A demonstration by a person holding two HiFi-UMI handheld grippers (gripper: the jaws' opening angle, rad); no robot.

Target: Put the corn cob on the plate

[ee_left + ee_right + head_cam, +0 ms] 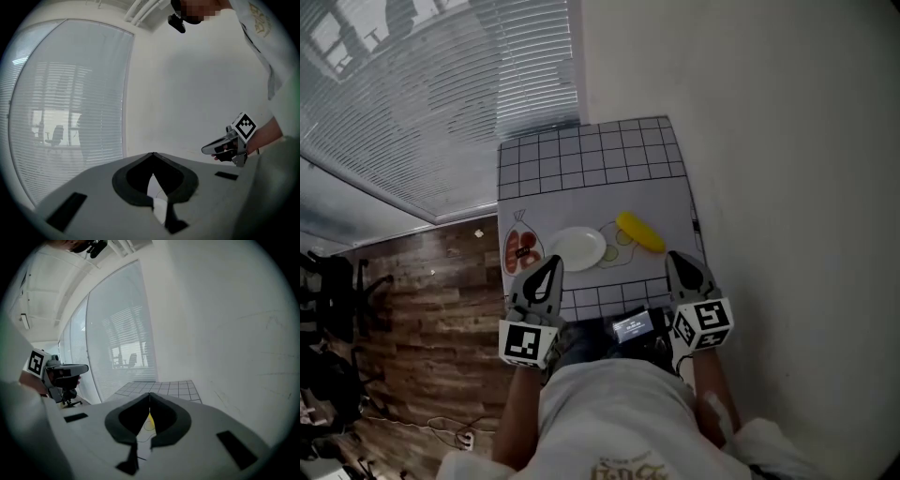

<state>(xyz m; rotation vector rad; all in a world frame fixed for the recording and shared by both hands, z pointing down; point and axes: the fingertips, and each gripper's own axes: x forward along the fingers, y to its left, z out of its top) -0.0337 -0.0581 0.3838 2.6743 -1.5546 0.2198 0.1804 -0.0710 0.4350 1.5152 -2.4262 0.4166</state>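
Observation:
A yellow corn cob (639,232) lies on the white table mat, right of a white plate (576,248). In the head view my left gripper (549,262) sits at the table's near edge, just below and left of the plate, shut and empty. My right gripper (677,257) is at the near right, just below the corn's right end, also shut and empty. In the right gripper view a sliver of the yellow corn cob (149,420) shows through the slit between the shut jaws (150,397). The left gripper's view shows its jaws (153,154) shut, with white plate or mat behind.
A small square table (591,159) with a black grid pattern stands against the white wall (769,141) on the right. A drawn picture with red food (521,248) lies left of the plate. Window blinds (441,94) and wood floor (431,300) lie to the left.

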